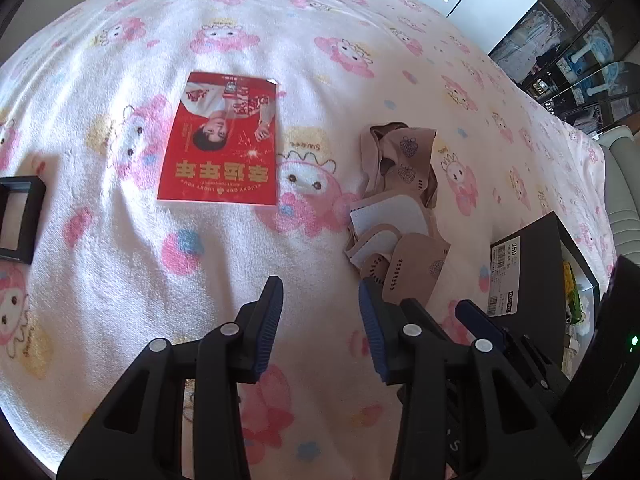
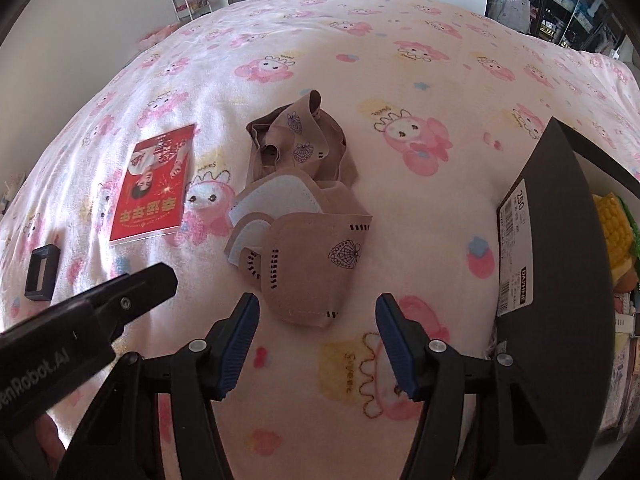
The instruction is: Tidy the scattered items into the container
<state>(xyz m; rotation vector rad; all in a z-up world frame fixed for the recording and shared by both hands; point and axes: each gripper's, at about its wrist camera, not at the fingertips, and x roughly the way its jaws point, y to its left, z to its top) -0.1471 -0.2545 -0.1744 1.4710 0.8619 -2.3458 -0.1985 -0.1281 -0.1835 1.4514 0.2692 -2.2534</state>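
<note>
On the blanket (image 2: pixel 460 208), the pile of face masks (image 2: pixel 296 216) lies mid-scene. The booklet (image 2: pixel 156 184) lies to its left, and the small frame (image 2: pixel 42 276) lies farther left and nearer. The open box (image 2: pixel 560 240) stands at the right, with a corn toy (image 2: pixel 614 228) in it.

Right hand-held gripper (image 2: pixel 316 340) open, just before tan masks (image 2: pixel 308 264)

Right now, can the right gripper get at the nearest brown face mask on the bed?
Probably yes. The right gripper is open, and the brown face mask lies flat just ahead of its fingertips, with nothing between them; the left gripper stays off to the side.
</note>
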